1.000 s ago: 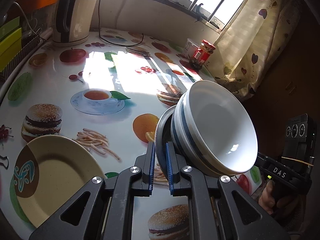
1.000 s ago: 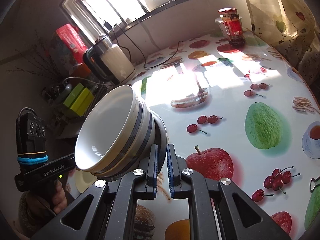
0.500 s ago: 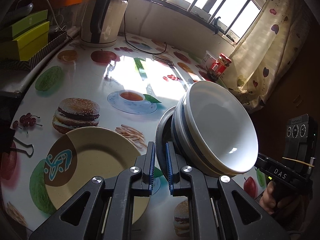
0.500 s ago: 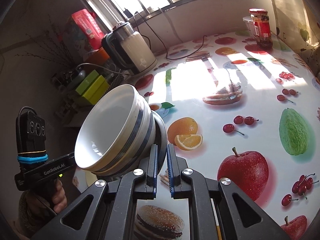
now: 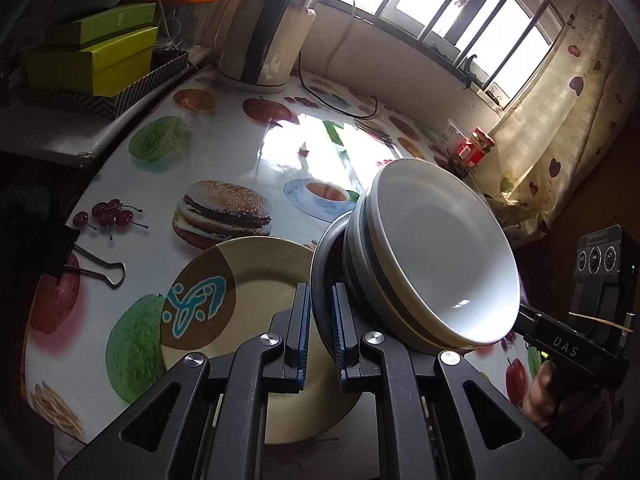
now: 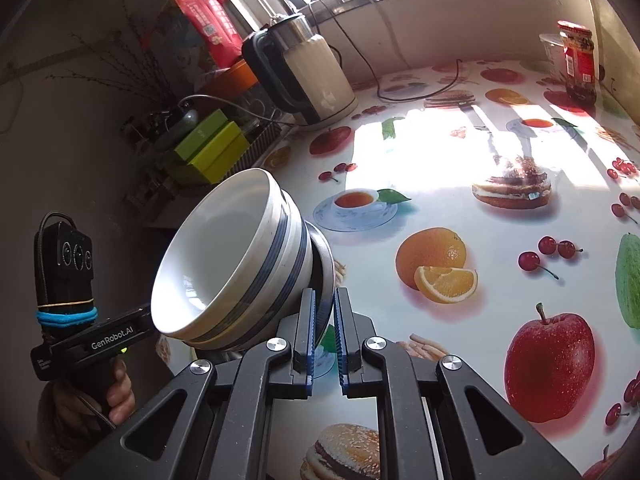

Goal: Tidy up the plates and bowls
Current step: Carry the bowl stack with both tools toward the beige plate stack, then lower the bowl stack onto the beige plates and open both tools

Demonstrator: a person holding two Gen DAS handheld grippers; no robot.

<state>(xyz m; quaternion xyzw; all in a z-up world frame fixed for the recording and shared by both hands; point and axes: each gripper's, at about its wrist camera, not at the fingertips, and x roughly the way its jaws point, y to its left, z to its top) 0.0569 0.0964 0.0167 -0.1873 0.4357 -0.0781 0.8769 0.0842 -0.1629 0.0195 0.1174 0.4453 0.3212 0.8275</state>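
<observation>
Both grippers hold one grey plate by opposite rims, with stacked white bowls with blue bands on it. My left gripper is shut on the grey plate; the bowls sit to its right. My right gripper is shut on the same plate; the bowls sit to its left. The load is carried tilted above the table. A beige plate with a brown patch and blue motif lies on the table just below the left gripper.
The round table has a glossy fruit-and-food print cloth. A kettle with a cord, green boxes on a side shelf, a red-lidded jar and a binder clip at the table's left edge are around.
Both grippers have carried the plate and bowls leftward across the table. The beige plate now lies directly under the left gripper, and the kettle and green boxes look closer.
</observation>
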